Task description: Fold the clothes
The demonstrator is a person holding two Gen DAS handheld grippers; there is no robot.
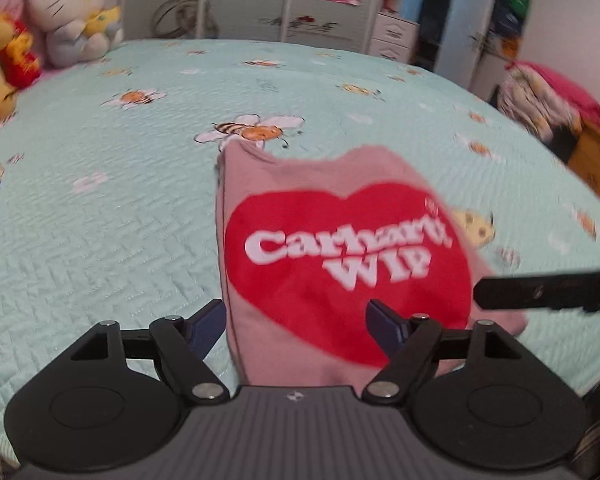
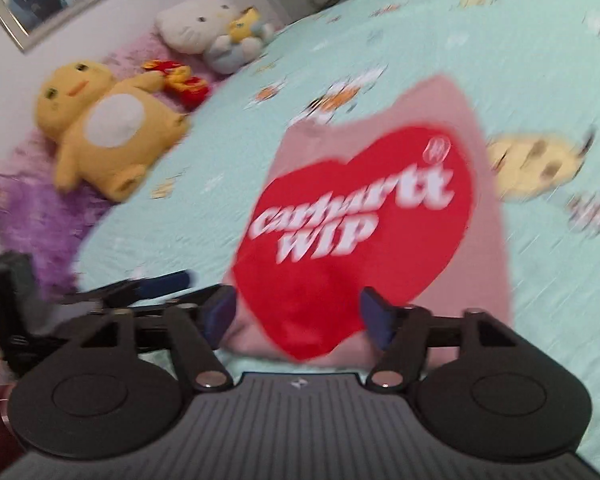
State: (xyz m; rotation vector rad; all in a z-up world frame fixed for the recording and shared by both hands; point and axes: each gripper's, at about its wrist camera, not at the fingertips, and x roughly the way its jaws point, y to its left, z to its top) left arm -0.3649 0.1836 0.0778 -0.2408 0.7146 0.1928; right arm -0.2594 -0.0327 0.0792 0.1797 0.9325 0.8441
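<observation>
Closest to me in the left wrist view, my left gripper point(image 1: 296, 320) has its blue-padded jaws spread wide with nothing clamped; the left pad hangs over bare quilt and the right pad sits over the red print. Same story in the right wrist view: my right gripper point(image 2: 298, 314) is parted wide and grips nothing, its pads framing the near end of the garment. There it is, the folded pink shirt with a big red heart and white "Carhartt WIP" lettering point(image 1: 340, 248), lying flat in the lower middle of both frames on the mint-green quilted bedspread with bees and daisies point(image 1: 100, 208). At the right edge of the left view, a black finger of my right gripper pokes in just beside the shirt's right edge. Further out, at the upper left, a yellow plush duck with a white belly point(image 2: 100, 128) sprawls on a purple fuzzy blanket point(image 2: 32, 216), and beyond it sits a white plush cat point(image 1: 68, 12). The right view is motion-blurred.
</observation>
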